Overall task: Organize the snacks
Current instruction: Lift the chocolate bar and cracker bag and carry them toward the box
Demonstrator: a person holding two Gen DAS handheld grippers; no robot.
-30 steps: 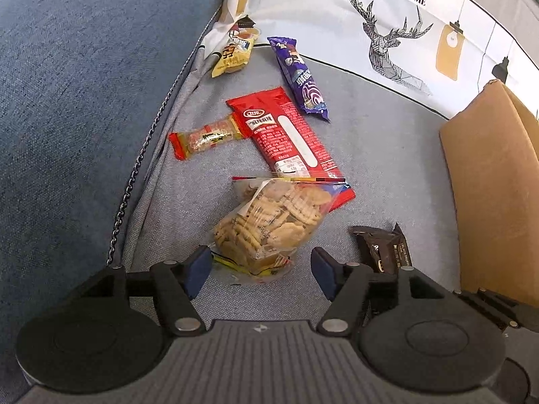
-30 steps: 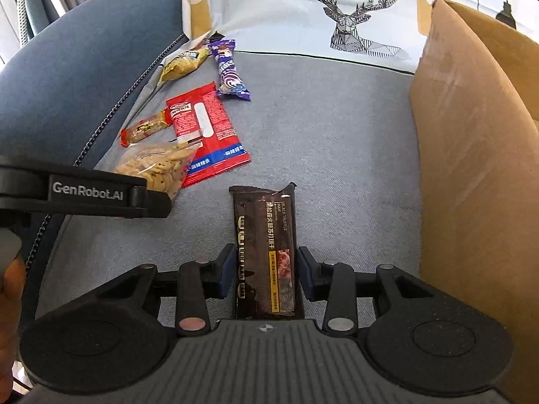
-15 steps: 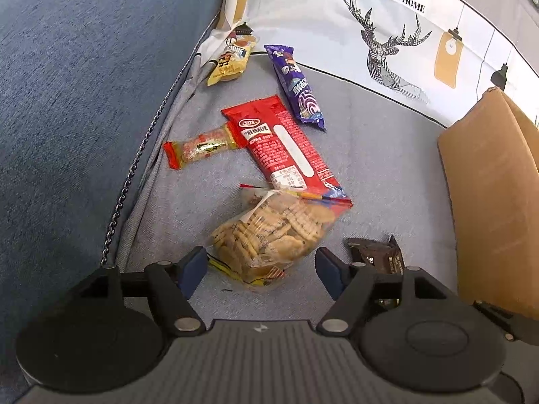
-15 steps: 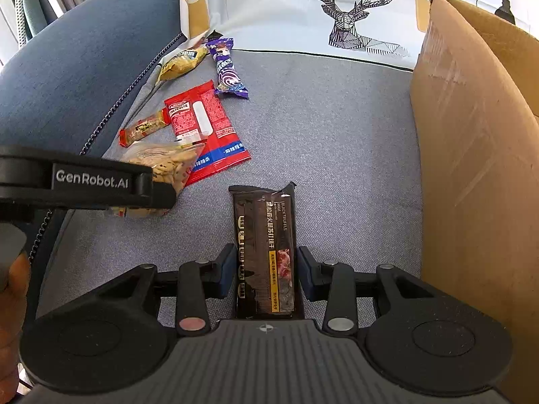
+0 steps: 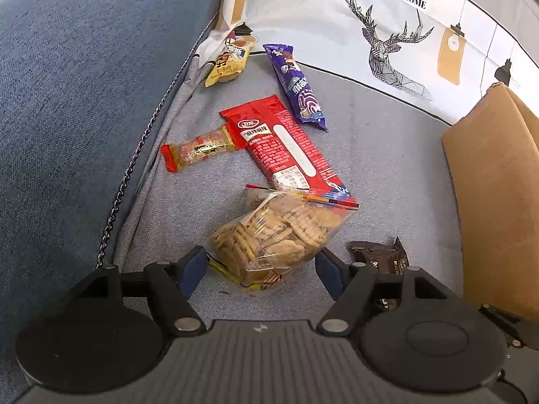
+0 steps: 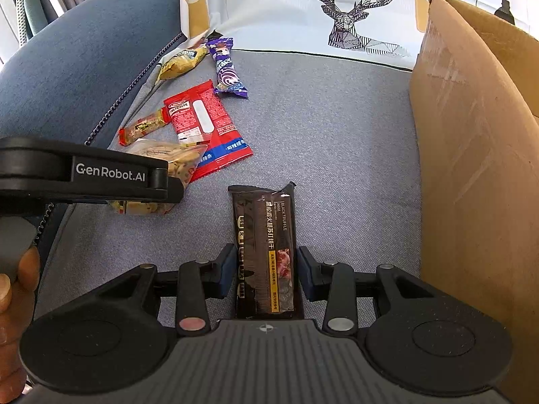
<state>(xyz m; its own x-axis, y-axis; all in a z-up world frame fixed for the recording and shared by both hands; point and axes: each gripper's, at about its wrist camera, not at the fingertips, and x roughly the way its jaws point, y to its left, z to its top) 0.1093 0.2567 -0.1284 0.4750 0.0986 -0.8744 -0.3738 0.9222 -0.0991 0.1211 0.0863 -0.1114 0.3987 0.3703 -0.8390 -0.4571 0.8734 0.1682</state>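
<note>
Now the right gripper (image 6: 264, 271) is clamped on the dark cracker pack (image 6: 264, 252), beside the cardboard box (image 6: 471, 168). Next, the left gripper (image 5: 259, 269), tongs just spread apart, must squeeze the cookie bag (image 5: 276, 232).

Red wrapper (image 5: 286, 148), purple wrapper (image 5: 298, 87)

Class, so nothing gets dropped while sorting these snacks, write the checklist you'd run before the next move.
1. Right hand-held gripper clamps dark biscuit pack: ok.
2. Pack lifted off sofa seat: cannot tell.
3. Bare seat between pack and cardboard box: ok.
4. Left hand-held gripper grips clear biscuit bag: not ok; jaws have just been opening, bag between them, not clamped.
5. Room inside box: cannot tell.
</note>
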